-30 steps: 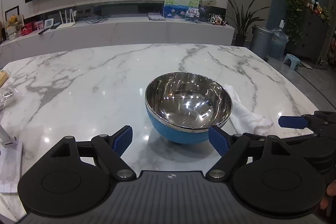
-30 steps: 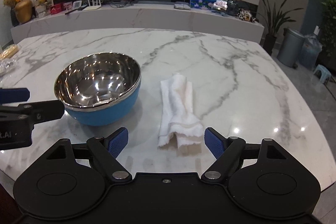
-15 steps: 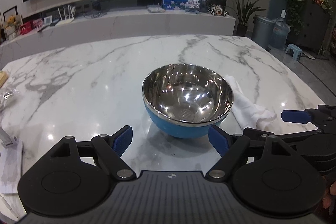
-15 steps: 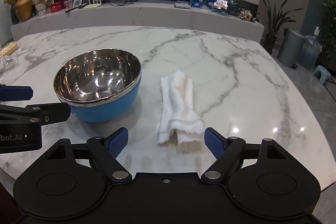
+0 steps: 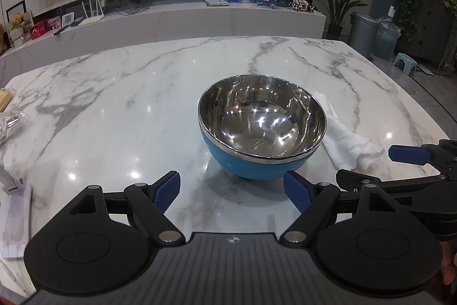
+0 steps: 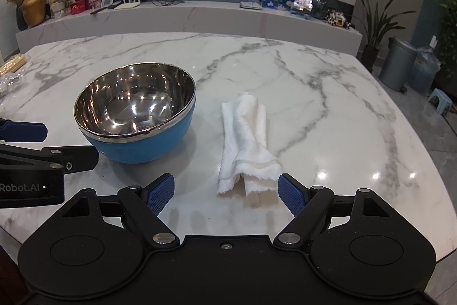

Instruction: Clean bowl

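Observation:
A bowl [image 5: 261,130], steel inside and blue outside, stands upright and empty on the marble table [image 5: 128,105]. It also shows in the right wrist view [image 6: 135,116]. A folded white cloth [image 6: 247,145] lies just right of the bowl; in the left wrist view the cloth [image 5: 347,142] is partly hidden behind it. My left gripper [image 5: 232,189] is open and empty, just short of the bowl's near side. My right gripper [image 6: 227,190] is open and empty, its fingers either side of the cloth's near end.
A white device [image 5: 12,205] lies at the table's near left edge. A clear plastic wrapper [image 5: 11,122] and a bamboo item [image 5: 4,99] lie at the far left. The table's right edge [image 6: 428,162] drops to the floor.
Both grippers have moved a little lower and forward. The bowl and the cloth have not moved. Both grippers stay open.

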A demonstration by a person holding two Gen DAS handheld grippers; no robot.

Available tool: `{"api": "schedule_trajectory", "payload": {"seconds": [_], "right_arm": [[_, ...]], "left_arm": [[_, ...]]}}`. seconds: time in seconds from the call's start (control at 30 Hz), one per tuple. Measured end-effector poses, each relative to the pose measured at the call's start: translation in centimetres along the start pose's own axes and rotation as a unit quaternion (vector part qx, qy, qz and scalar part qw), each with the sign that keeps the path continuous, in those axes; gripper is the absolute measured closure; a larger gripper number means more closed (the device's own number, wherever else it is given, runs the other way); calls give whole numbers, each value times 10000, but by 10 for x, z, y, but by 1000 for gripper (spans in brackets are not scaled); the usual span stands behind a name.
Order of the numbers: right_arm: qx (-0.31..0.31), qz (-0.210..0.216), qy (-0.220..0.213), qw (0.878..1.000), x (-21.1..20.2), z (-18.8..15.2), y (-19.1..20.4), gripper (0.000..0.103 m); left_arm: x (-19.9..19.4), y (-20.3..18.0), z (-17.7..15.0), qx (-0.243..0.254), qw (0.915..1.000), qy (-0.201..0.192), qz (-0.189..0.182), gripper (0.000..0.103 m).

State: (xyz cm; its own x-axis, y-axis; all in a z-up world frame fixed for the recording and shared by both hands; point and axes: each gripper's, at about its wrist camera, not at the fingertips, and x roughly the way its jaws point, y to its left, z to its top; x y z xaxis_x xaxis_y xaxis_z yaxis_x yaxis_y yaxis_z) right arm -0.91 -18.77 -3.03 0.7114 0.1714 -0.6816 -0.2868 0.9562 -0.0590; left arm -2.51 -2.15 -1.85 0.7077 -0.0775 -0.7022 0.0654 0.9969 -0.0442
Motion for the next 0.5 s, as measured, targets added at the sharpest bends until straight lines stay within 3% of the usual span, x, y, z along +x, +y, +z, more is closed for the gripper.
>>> {"api": "schedule_trajectory", "payload": {"seconds": [0.5], "right_arm": [[-19,37,64,10000,3,-1,2,25]], "left_arm": [[2,0,-1,-29,10000,75,-24,24]]}}
